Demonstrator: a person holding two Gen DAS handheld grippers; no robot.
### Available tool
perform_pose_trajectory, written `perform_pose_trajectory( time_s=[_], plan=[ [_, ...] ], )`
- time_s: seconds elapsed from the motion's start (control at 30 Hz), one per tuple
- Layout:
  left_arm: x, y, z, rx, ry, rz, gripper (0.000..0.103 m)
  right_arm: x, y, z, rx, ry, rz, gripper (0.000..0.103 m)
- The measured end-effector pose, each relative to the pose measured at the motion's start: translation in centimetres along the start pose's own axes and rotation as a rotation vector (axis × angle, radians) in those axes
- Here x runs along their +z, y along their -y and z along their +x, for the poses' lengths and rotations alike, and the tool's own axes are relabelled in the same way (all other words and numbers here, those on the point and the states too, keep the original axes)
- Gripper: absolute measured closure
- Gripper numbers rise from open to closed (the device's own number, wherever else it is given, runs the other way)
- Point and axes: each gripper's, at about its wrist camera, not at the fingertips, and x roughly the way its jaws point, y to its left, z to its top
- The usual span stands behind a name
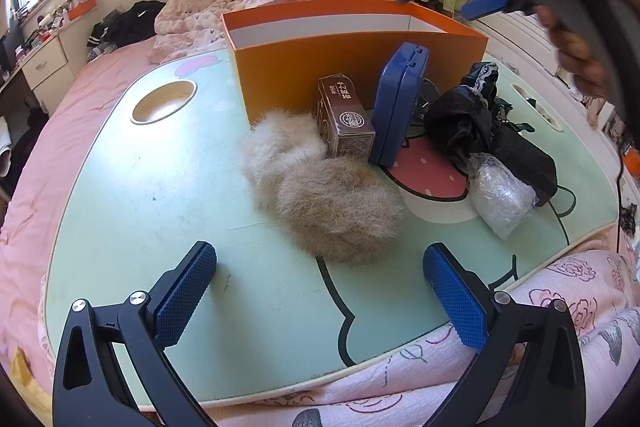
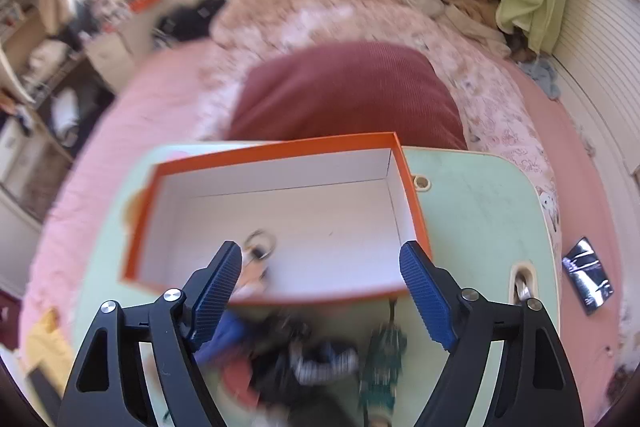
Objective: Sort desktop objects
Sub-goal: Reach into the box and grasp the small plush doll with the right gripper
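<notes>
The bed (image 1: 48,163) with a pink sheet fills the room behind everything, and a dark red cushion (image 2: 348,91) lies on it. On the bed stands the desk (image 1: 160,195), a smooth pale green board with rounded corners, a round cup hole and a cartoon drawing.

The orange box (image 1: 304,67) is of stiff cardboard, white inside, with its long side across the far part of the desk. In the right wrist view a small key ring (image 2: 260,247) lies on its floor near the front wall; it is blurred, so details are hard to make out.

In front of the box lies a fluffy beige fur piece (image 1: 320,195), soft and shapeless, with its length running from the box toward the near edge. A black umbrella (image 1: 492,131), crumpled cloth, lies on the right, partly behind a bundle of clear bubble wrap (image 1: 502,195). A blue hard case (image 1: 400,107) stands on its edge against the box wall, its long axis upright. Just beside it lies a brown carton (image 1: 346,119), printed, with one end pointing to the camera.

The left claw (image 1: 320,291) hangs released over the near desk edge, nothing between its blue ribbed pads. The right claw (image 2: 320,291) stands above the box, also released and empty; its picture is smeared below.
</notes>
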Motion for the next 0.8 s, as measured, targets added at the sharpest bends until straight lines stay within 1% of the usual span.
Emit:
perform_pose_trajectory(
  time_s=[0.1, 0.13, 0.23, 0.3, 0.47, 0.57, 0.67, 0.73, 0.77, 0.8],
  plan=[
    [-0.1, 0.0, 0.0, -0.003, 0.004, 0.001, 0.0, -0.4, -0.5, 2.2, -0.013, -0.065, 0.034, 0.022],
    [-0.1, -0.1, 0.0, -0.004, 0.005, 0.002, 0.0, -0.7, -0.6, 2.5, -0.02, -0.072, 0.042, 0.022],
    [-0.2, -0.1, 0.0, -0.006, 0.009, 0.002, 0.0, -1.8, -1.9, 2.8, -0.044, -0.08, 0.007, 0.022],
    [-0.2, -0.1, 0.0, -0.007, 0.009, 0.003, 0.0, -2.3, -2.6, 2.6, -0.058, -0.062, -0.001, 0.022],
    [-0.3, 0.1, -0.2, -0.008, 0.012, 0.003, 0.0, -1.7, -3.7, 2.9, -0.076, -0.063, -0.035, 0.022],
    [-0.3, 0.1, -0.1, -0.007, 0.012, 0.003, 0.0, -1.3, -4.6, 2.5, -0.066, -0.061, -0.058, 0.022],
    [-0.3, 0.1, -0.1, -0.007, 0.012, 0.003, 0.0, -0.3, -5.7, 2.4, -0.016, -0.082, -0.079, 0.022],
    [-0.3, 0.2, -0.1, -0.007, 0.012, 0.002, 0.0, 0.6, -5.8, 2.8, 0.066, -0.137, -0.063, 0.022],
    [-0.3, 0.2, -0.1, -0.007, 0.012, 0.003, 0.0, 1.0, -5.6, 3.4, 0.123, -0.188, -0.038, 0.022],
    [-0.3, 0.2, -0.1, -0.007, 0.013, 0.003, 0.0, 1.3, -5.3, 4.3, 0.187, -0.26, 0.01, 0.022]
  ],
)
